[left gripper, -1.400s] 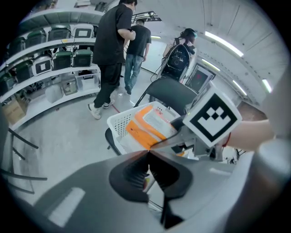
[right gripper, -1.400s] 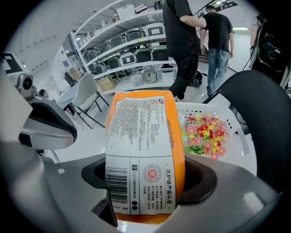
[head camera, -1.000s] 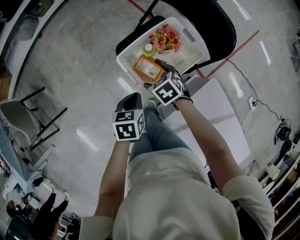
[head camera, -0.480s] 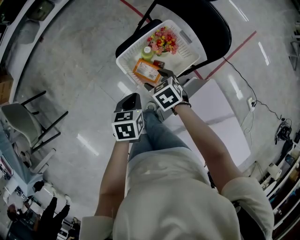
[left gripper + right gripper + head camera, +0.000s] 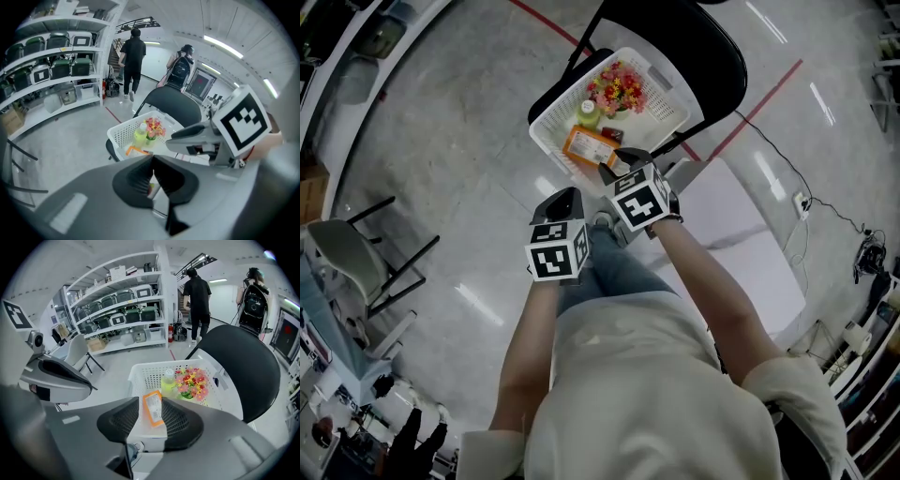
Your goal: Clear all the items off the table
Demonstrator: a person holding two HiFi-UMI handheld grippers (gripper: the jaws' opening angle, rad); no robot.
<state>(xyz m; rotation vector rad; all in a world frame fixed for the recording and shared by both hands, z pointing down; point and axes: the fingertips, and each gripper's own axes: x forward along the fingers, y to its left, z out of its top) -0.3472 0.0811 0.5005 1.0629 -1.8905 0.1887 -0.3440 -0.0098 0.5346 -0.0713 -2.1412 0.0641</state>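
1. White basket (image 5: 673, 111) on a black chair (image 5: 727, 52) holds an orange packet (image 5: 589, 145), bottle (image 5: 588, 113) and flowers (image 5: 617, 86).
2. Right gripper (image 5: 152, 417) hangs by the basket's near rim; its jaws have just been closing, a gap remains and nothing is gripped.
3. Left gripper (image 5: 153, 174) has its jaws together, empty.

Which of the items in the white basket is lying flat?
The orange packet, flat on the basket floor. The green bottle and the flower bunch stand upright behind it; a small dark item beside it is unclear.
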